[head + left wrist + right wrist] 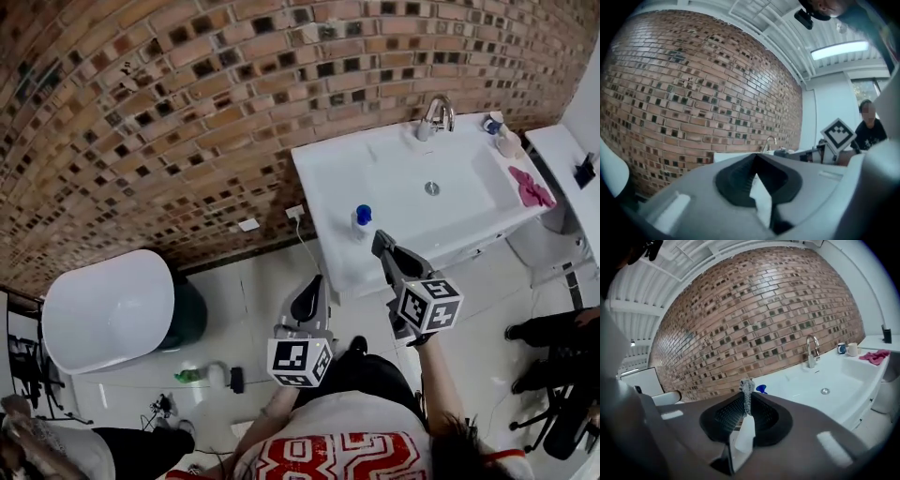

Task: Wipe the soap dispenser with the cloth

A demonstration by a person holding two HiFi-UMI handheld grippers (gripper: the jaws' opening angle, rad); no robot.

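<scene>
Counts: one soap dispenser [360, 220], blue top, standing on the white sink [375, 169] rim, 8 o'clock from the drain [431, 187]. One pink cloth [532, 187], crumpled on the sink at 3 o'clock from the drain, well apart from the dispenser. One faucet [437, 116] at 12. Two cups at 1–2 o'clock: a blue one [491, 122] and a pale one [509, 142]. One white bathtub [108, 309] at 9 o'clock in the head view, with one green bottle [190, 375] on the floor near it.

Two grippers, both in the air on the near side of the sink.
- Left gripper [307, 302]: fingers pressed together, nothing between them.
- Right gripper [381, 243]: fingers closed, pinching a thin grey strip [746, 392] at the tips. Can't tell what it is. Tips sit near the dispenser, at its 4 o'clock.

Hidden or cut off:
- Right gripper view: the dispenser is mostly behind the fingers, only the blue top shows.
- Left gripper view: the gripper body blocks most of the sink.
- A person [553, 328] at 4 o'clock is cut by the frame edge, only legs show.
</scene>
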